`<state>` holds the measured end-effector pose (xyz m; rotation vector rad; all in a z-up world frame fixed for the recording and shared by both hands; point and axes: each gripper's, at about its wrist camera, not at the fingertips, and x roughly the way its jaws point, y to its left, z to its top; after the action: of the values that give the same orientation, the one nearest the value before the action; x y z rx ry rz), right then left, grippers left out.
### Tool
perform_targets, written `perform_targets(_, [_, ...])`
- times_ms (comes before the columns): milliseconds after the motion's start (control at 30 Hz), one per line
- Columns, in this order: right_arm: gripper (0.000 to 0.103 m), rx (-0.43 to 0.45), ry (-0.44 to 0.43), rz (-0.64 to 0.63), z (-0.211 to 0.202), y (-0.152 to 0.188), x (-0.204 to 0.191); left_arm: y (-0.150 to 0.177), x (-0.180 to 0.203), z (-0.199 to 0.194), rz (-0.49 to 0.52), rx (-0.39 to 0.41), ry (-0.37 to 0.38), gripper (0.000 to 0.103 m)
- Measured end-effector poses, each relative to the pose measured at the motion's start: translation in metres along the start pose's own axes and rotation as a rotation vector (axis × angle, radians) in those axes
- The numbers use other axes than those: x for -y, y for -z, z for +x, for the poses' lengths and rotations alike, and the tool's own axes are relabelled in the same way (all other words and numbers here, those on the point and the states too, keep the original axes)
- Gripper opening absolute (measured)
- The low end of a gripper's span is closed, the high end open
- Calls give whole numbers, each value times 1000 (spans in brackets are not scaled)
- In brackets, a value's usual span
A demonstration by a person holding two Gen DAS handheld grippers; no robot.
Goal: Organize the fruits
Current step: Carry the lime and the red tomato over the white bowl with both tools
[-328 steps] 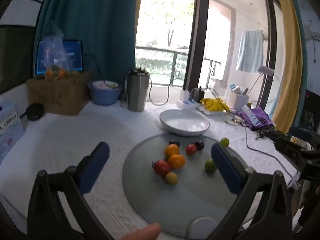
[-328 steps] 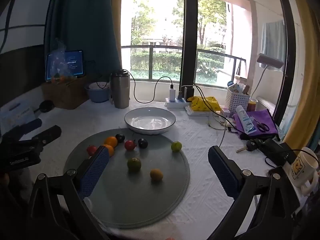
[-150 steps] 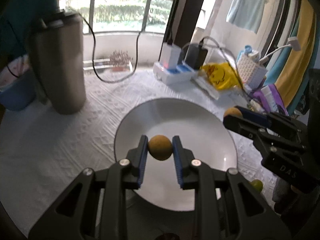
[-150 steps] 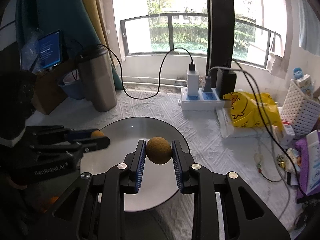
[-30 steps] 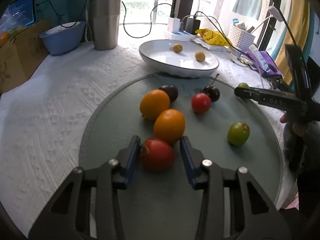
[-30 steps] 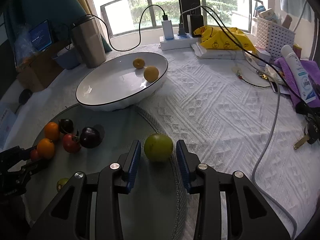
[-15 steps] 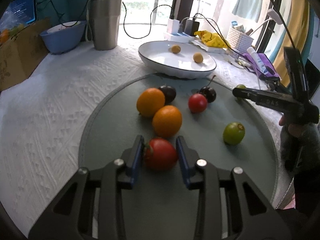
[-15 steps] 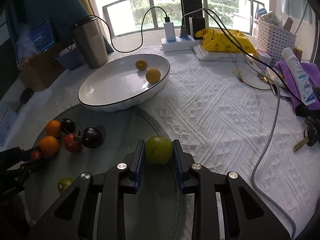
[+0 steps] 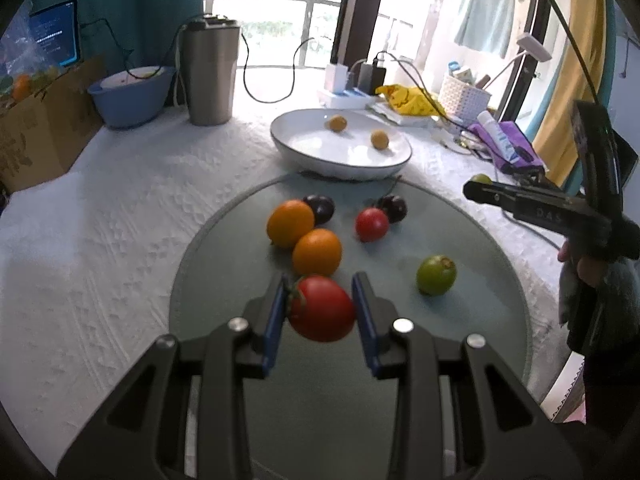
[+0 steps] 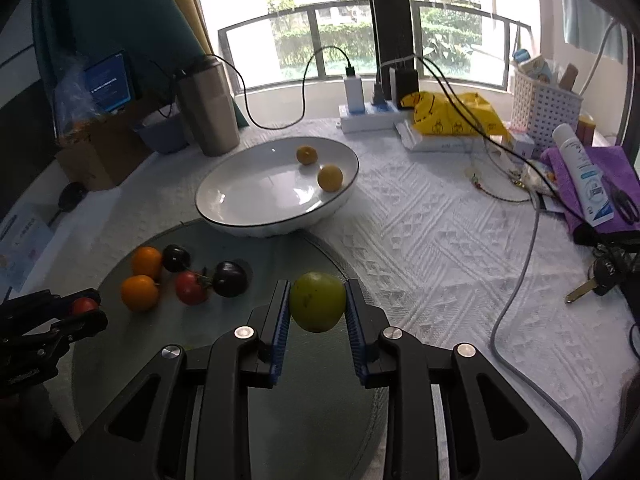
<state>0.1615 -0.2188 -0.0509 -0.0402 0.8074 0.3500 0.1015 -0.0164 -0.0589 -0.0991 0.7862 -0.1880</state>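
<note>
our left claw (image 9: pixel 320 308) grips a red tomato (image 9: pixel 321 307) and our right claw (image 10: pixel 317 307) a green fruit (image 10: pixel 317 301), both lifted above the glass disc (image 9: pixel 460 344), with the white bowl (image 9: pixel 304 152) straight ahead beyond it.

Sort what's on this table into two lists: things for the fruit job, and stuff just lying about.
For the job:
- red tomato in the left claw
- green fruit in the right claw
- white bowl
- oranges
- round mat

Lying about:
- steel tumbler
- blue bowl
- power strip
- keys
</note>
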Motion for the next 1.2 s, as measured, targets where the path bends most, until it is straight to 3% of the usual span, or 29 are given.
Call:
perform_targets(500, [29, 101, 0, -39, -52, -2, -24, -7, 5, -40, 10, 103, 10, 34])
perform_targets(1200, [29, 240, 17, -92, -108, -38, -33, -58, 17, -69, 59, 225, 34, 34])
